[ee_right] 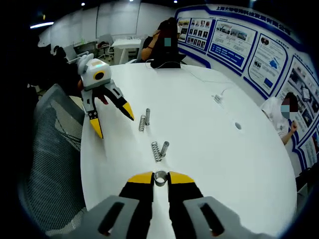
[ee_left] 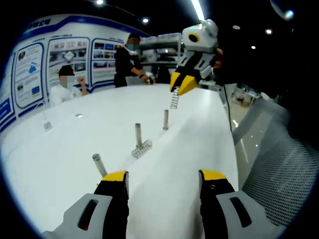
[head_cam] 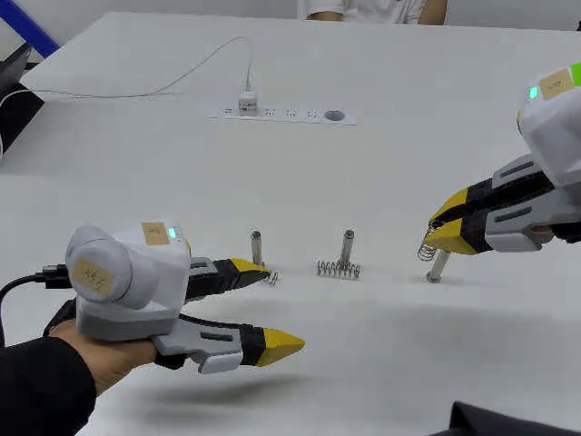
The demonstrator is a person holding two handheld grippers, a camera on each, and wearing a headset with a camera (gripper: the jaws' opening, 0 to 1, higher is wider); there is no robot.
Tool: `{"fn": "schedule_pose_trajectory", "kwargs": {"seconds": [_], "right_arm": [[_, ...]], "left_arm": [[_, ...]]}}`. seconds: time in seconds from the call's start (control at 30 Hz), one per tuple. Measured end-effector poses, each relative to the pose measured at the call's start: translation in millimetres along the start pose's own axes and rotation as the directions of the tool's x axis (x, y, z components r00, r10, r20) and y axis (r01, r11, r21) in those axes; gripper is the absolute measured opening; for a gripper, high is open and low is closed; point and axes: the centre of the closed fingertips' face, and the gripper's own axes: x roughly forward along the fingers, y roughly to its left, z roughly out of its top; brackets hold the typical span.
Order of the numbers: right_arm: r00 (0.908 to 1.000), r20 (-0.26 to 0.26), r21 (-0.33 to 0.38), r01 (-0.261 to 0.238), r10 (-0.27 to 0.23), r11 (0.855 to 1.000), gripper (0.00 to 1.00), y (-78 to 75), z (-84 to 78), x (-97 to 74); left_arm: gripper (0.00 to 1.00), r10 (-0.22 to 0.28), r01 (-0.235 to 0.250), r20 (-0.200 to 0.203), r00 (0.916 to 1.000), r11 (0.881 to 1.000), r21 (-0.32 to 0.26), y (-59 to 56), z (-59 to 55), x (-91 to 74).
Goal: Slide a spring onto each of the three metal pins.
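Jaws of the right gripper (head_cam: pixel 438 232) are clamped on the held spring (head_cam: pixel 426 251), which hangs from the yellow tips just above and beside the right pin (head_cam: pixel 438 266); in the right gripper view this spring shows end-on, pinched between the two tips. Jaws of the left gripper (head_cam: pixel 280 309) stand wide apart with nothing between them, and a hand (head_cam: pixel 100 359) carries it low over the white table (head_cam: pixel 408 163), toward the near edge. Three metal pins stand in a row across the table's middle. At the foot of the left pin (head_cam: pixel 256 247) lies a small spring (head_cam: pixel 270 278), close to the left gripper's upper tip. Against the base of the middle pin (head_cam: pixel 347 247) a third spring (head_cam: pixel 339 269) lies on its side. Toward the far edge sits a white power strip (head_cam: pixel 281 113) with a plug (head_cam: pixel 248 102) and its cable
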Motion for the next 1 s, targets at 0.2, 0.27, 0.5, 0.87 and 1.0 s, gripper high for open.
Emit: {"fn": "schedule_pose_trajectory", "kwargs": {"seconds": [0.2, 0.27, 0.5, 0.87, 1.0], "right_arm": [[0.999, -0.006, 0.034, 0.045, -0.045, 0.998, 0.12, -15.4, -5.7, -7.5], [0.9985, -0.012, 0.038, 0.053, -0.053, 0.998, 0.12, -18.5, -8.2, -7.9], [0.9967, -0.028, 0.064, 0.077, -0.076, 0.995, 0.12, -28.7, -16.7, -6.8], [0.995, -0.039, 0.12, 0.096, -0.092, 0.988, 0.12, -38.2, -30.3, -1.2], [0.9954, -0.04, 0.131, 0.092, -0.088, 0.987, 0.12, -38.9, -32.6, 1.6]], "left_arm": [[0.59, 0.028, -0.028, 0.001, 0.9996, 0.999, -0.027, 5.0, -5.6, -7.9], [0.6, 0.039, -0.038, 0.003, 0.9993, 0.999, -0.035, 6.4, -6.9, -9.9], [0.62, 0.058, -0.057, 0.007, 0.9983, 0.997, -0.052, 8.1, -7.9, -13.5], [0.65, 0.073, -0.072, 0.012, 0.9973, 0.995, -0.071, 8.4, -9.5, -14.9], [0.65, 0.074, -0.073, 0.013, 0.9971, 0.994, -0.076, 8.6, -9.9, -14.9]]}}
